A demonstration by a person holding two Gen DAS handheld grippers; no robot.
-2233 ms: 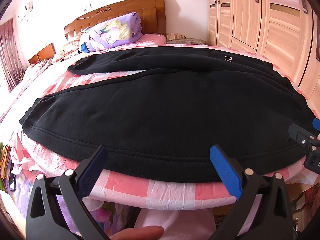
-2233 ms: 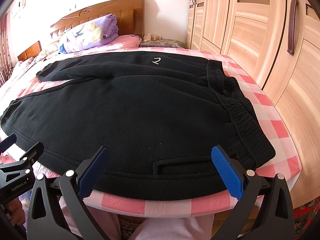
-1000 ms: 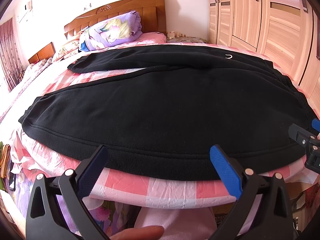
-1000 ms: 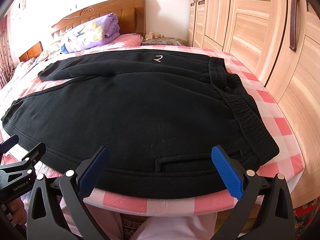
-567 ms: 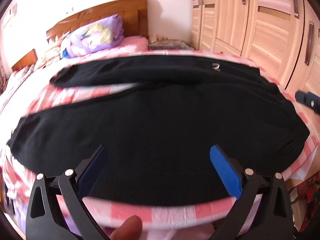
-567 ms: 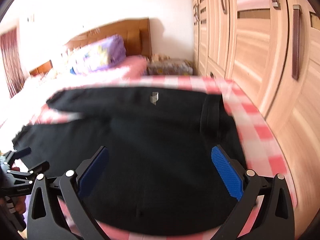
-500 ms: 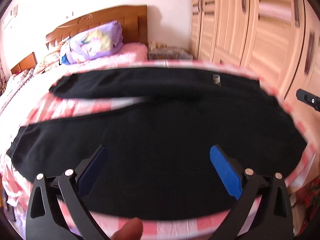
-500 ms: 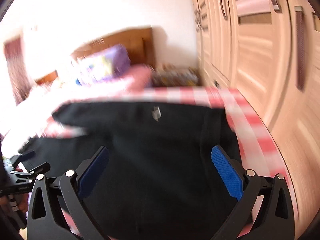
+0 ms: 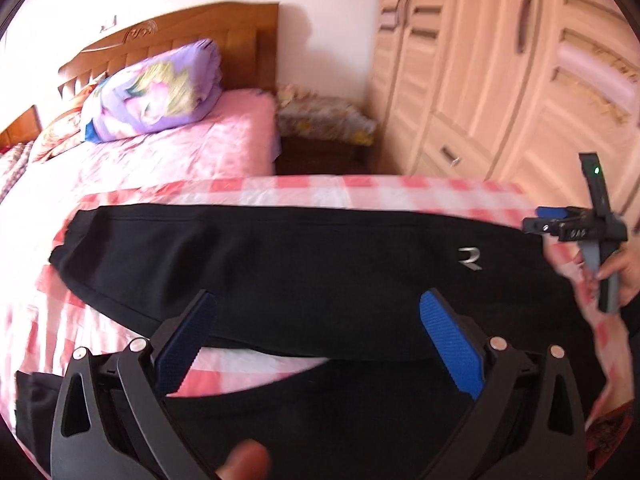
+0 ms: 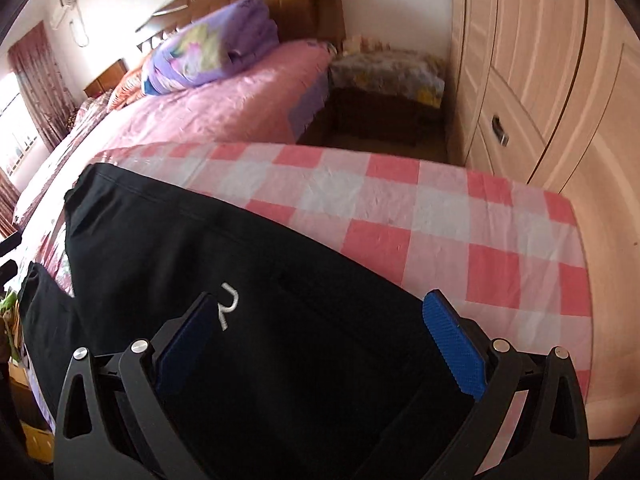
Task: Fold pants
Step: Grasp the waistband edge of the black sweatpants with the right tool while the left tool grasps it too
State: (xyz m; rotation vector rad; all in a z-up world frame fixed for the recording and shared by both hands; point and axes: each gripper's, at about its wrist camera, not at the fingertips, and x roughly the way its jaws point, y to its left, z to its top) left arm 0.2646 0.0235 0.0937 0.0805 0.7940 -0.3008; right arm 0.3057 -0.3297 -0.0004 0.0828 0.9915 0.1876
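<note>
My left gripper [image 9: 316,344] is wide open and holds nothing; my right gripper [image 10: 320,344] is just as wide open and empty. Both hang above the pants [image 9: 300,276], which lie flat on the checked sheet [image 10: 400,208] at the foot of the bed [image 10: 224,116].

The pants run left to right across me: cuffs out to my left, waist end to my right, so the long axis lies across both tools' line of sight. The far leg [image 9: 240,264] stretches straight across beyond my left fingers, and the near leg [image 9: 340,408] lies below them, with a wedge of sheet showing between the two on the left side. The logo [image 10: 227,306] sits just by my right gripper's left finger, so my right hand is over the hip part. In the left view I see the right gripper [image 9: 548,222] out by the waist end of the far leg.

I judge the first fold is not yet made, since the legs lie side by side. I think one leg has to go over the other, so each hand needs the leg's edge under its own end: right near the waist, left toward the cuffs.

No containers show in either view
</note>
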